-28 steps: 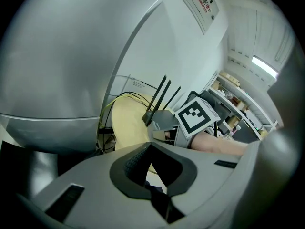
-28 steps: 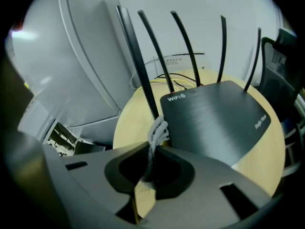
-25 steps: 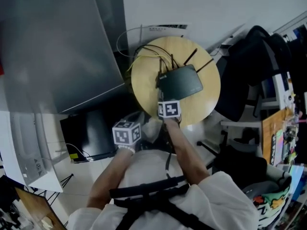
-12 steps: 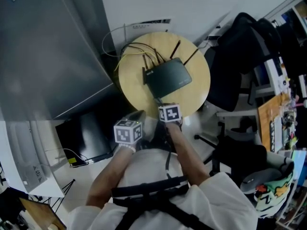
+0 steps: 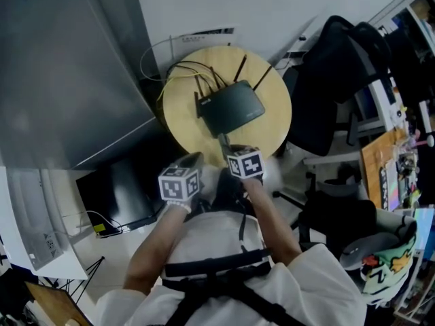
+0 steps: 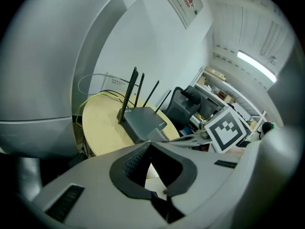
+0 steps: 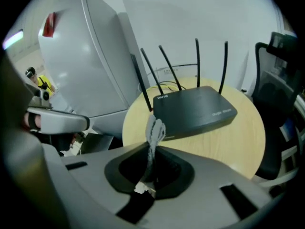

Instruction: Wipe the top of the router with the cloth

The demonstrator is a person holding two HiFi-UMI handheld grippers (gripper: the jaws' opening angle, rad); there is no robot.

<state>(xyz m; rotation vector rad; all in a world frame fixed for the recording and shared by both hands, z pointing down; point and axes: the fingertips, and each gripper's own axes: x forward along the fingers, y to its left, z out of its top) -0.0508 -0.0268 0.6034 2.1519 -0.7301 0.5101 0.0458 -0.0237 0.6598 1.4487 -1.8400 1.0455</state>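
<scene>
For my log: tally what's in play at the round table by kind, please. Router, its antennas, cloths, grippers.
router: 1
antennas on the router: 4
cloth, pinched in the right gripper: 1
grippers, counting the left gripper, shut on nothing: 2
Total: 8

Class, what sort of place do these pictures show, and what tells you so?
Probably an office or lab workroom. A black router with antennas sits on a small round wooden table, and a black office chair stands beside it.
</scene>
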